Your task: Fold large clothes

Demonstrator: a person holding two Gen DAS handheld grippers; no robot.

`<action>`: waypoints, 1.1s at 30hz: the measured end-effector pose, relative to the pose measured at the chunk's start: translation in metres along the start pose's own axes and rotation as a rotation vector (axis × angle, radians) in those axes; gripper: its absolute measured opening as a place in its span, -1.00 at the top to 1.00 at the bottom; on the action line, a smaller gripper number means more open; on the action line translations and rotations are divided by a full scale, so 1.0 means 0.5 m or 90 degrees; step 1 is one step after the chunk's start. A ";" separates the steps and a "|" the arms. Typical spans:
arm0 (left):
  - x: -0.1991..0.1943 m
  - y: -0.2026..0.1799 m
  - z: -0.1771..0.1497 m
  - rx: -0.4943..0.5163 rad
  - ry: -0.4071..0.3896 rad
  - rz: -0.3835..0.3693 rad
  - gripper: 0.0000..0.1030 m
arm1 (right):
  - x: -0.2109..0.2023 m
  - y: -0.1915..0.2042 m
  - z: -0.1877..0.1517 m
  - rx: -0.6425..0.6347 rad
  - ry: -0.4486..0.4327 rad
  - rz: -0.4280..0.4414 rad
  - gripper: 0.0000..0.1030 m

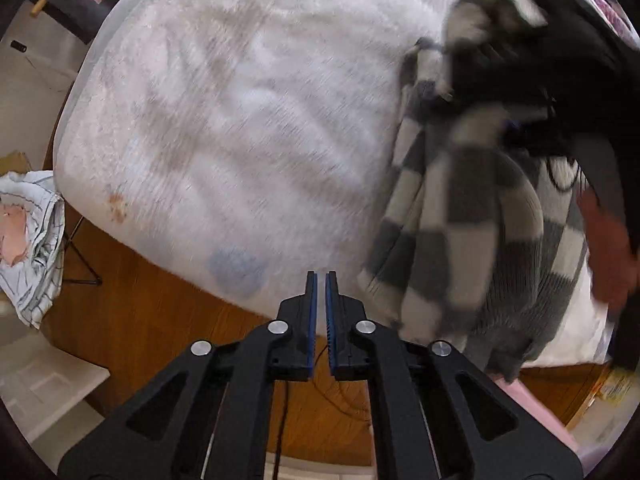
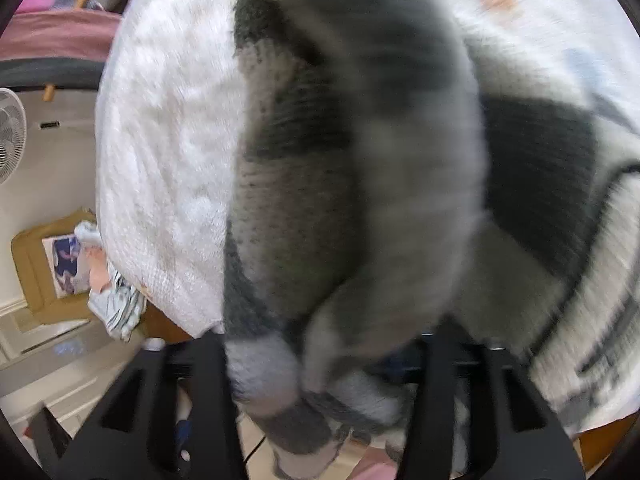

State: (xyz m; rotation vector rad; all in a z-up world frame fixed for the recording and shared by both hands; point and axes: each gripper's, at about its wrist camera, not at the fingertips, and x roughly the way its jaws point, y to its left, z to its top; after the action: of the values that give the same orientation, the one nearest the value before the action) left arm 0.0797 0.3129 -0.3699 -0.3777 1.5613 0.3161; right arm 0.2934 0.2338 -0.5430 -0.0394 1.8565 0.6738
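A grey-and-white checked knit sweater (image 1: 460,208) hangs bunched over the right side of a white bed (image 1: 240,100), blurred by motion. My left gripper (image 1: 321,280) points down over the bed's near edge, well left of the sweater. Its blue pads stand all but together, with nothing between them. In the right wrist view the sweater (image 2: 360,160) fills the middle and drapes over my right gripper (image 2: 320,344). Its arms are spread wide and its fingertips are hidden under the knit. From the left wrist view the right gripper (image 1: 532,80) is a black blur above the sweater.
Wooden floor (image 1: 180,320) borders the bed. A crumpled pale cloth (image 1: 32,240) lies on the floor at the left, next to a cardboard box (image 2: 32,264). A fan (image 2: 10,136) stands by the wall. A person's hand (image 1: 608,248) shows at the right edge.
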 end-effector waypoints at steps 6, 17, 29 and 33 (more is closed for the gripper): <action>0.008 0.067 0.002 -0.049 0.023 0.039 0.81 | -0.034 -0.012 0.025 0.021 0.066 0.208 -0.87; -0.120 -0.067 0.138 0.063 -0.090 -0.097 0.61 | -0.315 -0.161 -0.089 0.040 -0.159 0.148 -0.87; 0.020 -0.215 0.340 0.147 -0.051 -0.065 0.58 | -0.221 -0.232 -0.006 -0.009 -0.200 -0.068 1.00; 0.091 -0.206 0.388 0.150 -0.047 -0.055 0.59 | -0.149 -0.347 0.062 0.126 -0.171 0.028 1.00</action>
State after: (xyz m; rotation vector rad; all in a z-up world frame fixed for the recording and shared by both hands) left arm 0.2990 0.3005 -0.4173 -0.2453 1.4855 0.0775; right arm 0.4082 0.0815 -0.5592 0.2126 1.6591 0.4960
